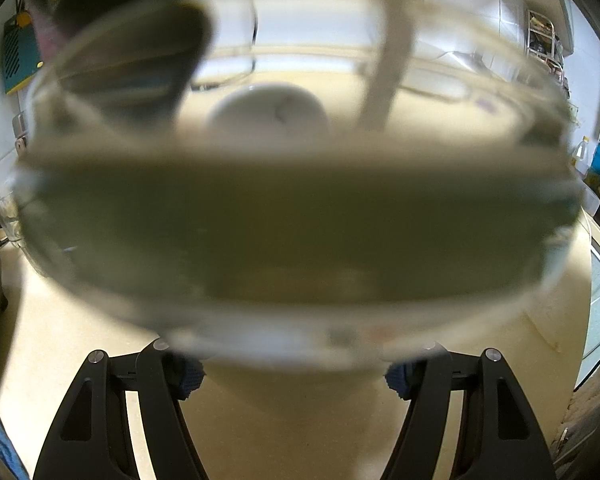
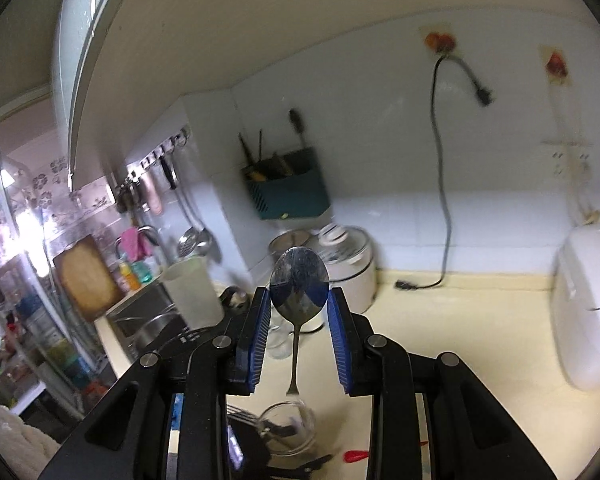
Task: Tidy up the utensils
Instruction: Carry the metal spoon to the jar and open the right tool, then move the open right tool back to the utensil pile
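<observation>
In the right wrist view my right gripper (image 2: 299,300) is shut on the bowl of a metal spoon (image 2: 299,280), held bowl up above the counter with its handle hanging down over a clear glass jar (image 2: 288,426). In the left wrist view my left gripper (image 1: 292,376) is shut on the base of that clear glass jar (image 1: 300,220), whose wide blurred mouth fills most of the frame. A pale stick-like thing (image 1: 390,64) and a dark shape (image 1: 132,64) show through the glass, too blurred to name.
A cream counter (image 2: 460,320) holds a white cooker (image 2: 352,268), a white appliance (image 2: 588,312) at the right, a plastic cup (image 2: 192,292) and a red item (image 2: 356,456). A teal utensil holder (image 2: 288,192) hangs on the wall. A sink (image 2: 152,324) lies at the left.
</observation>
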`<state>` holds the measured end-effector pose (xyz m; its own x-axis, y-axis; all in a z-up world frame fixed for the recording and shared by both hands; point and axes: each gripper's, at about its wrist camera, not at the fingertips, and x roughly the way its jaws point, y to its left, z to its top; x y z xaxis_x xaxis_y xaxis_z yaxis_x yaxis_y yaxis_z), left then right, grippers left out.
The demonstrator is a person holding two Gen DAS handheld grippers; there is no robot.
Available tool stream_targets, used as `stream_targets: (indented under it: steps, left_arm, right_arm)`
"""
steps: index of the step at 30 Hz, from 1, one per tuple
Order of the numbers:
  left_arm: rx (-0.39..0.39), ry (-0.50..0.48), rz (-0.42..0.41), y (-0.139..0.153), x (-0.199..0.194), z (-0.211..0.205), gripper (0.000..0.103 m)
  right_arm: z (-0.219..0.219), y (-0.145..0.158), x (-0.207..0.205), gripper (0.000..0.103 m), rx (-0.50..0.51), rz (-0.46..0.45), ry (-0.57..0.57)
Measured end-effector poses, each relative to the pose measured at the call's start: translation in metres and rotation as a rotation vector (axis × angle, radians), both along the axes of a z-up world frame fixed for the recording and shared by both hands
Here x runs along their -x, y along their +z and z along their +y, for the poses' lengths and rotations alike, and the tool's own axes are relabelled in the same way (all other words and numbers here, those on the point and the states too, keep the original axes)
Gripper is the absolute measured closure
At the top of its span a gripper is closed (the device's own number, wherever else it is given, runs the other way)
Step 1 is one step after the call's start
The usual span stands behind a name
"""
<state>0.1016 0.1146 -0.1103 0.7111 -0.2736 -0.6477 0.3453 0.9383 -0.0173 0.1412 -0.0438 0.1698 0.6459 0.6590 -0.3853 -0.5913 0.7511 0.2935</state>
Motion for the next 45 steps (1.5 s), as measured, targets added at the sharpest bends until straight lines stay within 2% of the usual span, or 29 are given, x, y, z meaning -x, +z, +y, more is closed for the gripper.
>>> stream_targets:
  steps: [6,16,22,29,39,45]
  left_arm:
    - [0.001,0.000,0.000,0.000,-0.001,0.001,0.030]
    - [0.001,-0.001,0.001,0.001,-0.001,0.001,0.030]
    - [0.001,0.000,0.001,0.001,-0.001,0.000,0.030]
    - [0.001,0.000,0.001,0.001,-0.002,0.001,0.030]
    - [-0.001,0.001,0.000,0.001,-0.005,0.002,0.030]
    - [-0.001,0.000,0.000,0.001,-0.005,0.002,0.030]
  right_arm:
    - [0.027,-0.031,-0.009,0.074,0.023,0.073,0.059]
    - [0.069,-0.094,-0.008,0.074,0.266,0.095,0.083]
    - [0.080,-0.117,-0.010,0.073,0.356,0.123,0.093]
    - [0.072,-0.121,-0.016,0.073,0.346,0.161,0.082]
    - [0.061,-0.110,-0.016,0.073,0.328,0.142,0.056]
    - [0.033,-0.102,-0.017,0.073,0.289,0.156,-0.006]
